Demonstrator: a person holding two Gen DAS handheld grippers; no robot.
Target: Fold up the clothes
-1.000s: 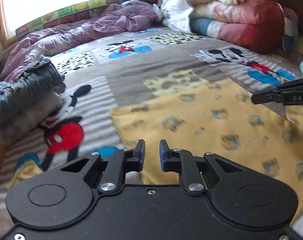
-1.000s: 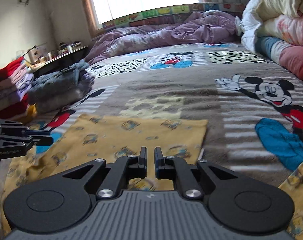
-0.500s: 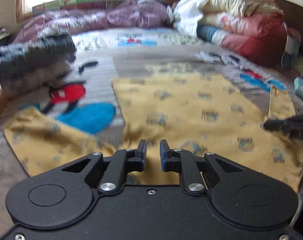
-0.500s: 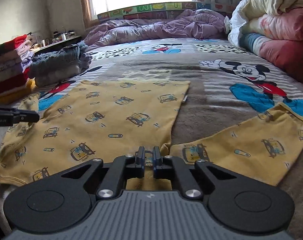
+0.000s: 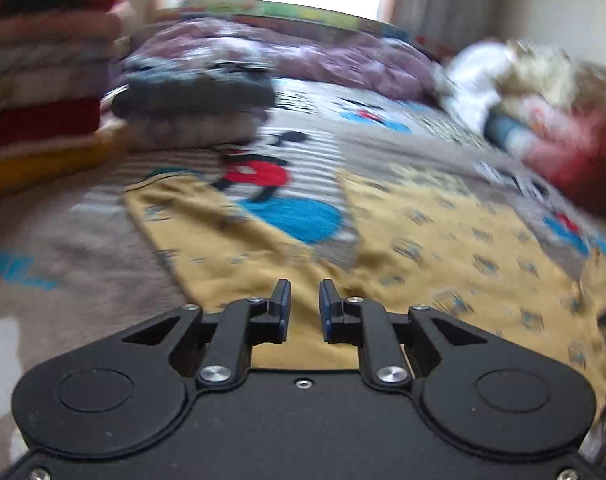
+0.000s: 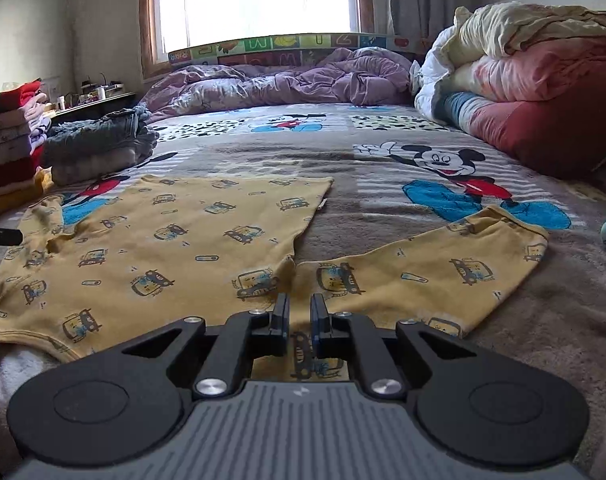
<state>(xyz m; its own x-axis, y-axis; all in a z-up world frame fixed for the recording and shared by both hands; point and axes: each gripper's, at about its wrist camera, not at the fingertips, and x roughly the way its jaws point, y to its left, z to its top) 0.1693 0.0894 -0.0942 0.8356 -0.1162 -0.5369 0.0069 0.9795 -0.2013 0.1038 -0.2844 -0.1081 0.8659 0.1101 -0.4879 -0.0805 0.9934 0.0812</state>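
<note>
Bedroom: yellow shirt lies spread flat on the bed, sleeves out for folding. Both grippers, left and right, hover narrowly parted, pinching nothing, above its near edge.

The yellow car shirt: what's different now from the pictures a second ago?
Both grippers drew back toward the near edge, so the yellow shirt now shows flat, sleeves out. The left gripper also swung leftward, bringing the folded stack into view. The right gripper has just opened its jaws slightly, nothing pinched between them. The shirt stayed put on the blanket; the left jaws kept their narrow gap.
</note>
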